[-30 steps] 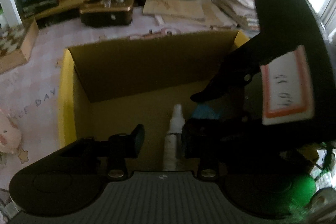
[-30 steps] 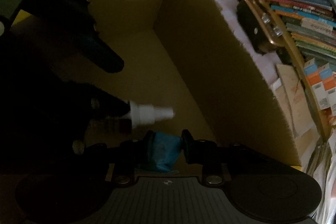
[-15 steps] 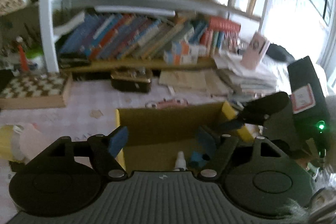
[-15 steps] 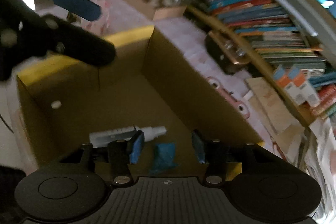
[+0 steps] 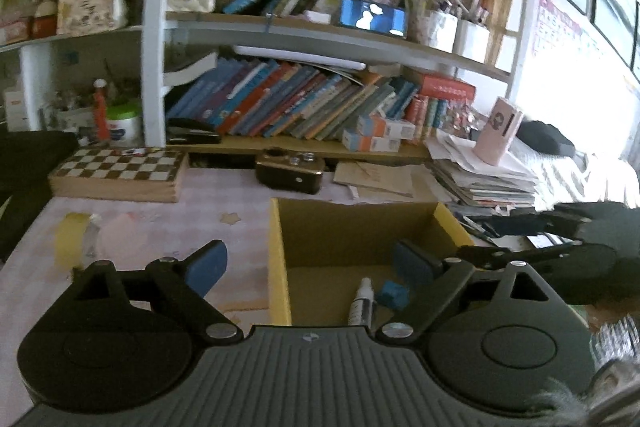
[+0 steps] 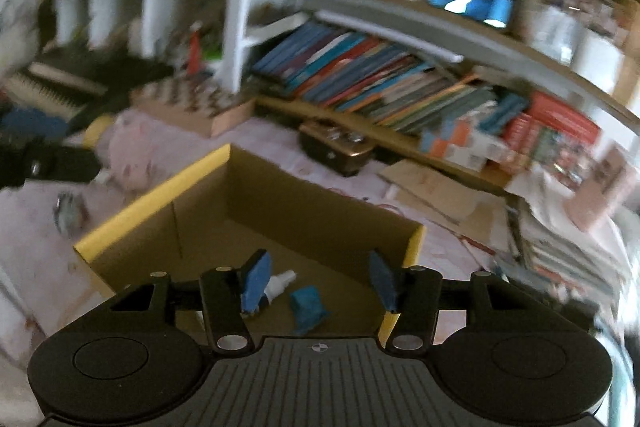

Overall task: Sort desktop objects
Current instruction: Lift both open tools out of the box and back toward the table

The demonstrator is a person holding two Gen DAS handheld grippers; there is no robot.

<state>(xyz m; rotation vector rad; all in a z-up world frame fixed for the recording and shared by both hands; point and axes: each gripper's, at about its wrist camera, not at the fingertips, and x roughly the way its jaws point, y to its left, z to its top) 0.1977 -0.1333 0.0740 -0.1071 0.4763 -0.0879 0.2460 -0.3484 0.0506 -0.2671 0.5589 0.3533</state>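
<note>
Left wrist view: the left claw (image 5: 310, 263) hangs spread wide, gripping nothing, above the near-left wall of the cardboard box (image 5: 276, 259). Down on the box floor lie a white spray bottle (image 5: 361, 303) and, just right of it, a small blue packet (image 5: 393, 294). A chessboard case (image 5: 120, 173) sits far left on the pink worktop (image 5: 224, 203).

Right wrist view, blurred: the right claw (image 6: 318, 281) is spread too, empty, over the box's (image 6: 152, 211) near edge. Spray bottle (image 6: 280, 281) and blue packet (image 6: 307, 309) rest close together on its floor, between the pads (image 6: 256, 277).
</note>
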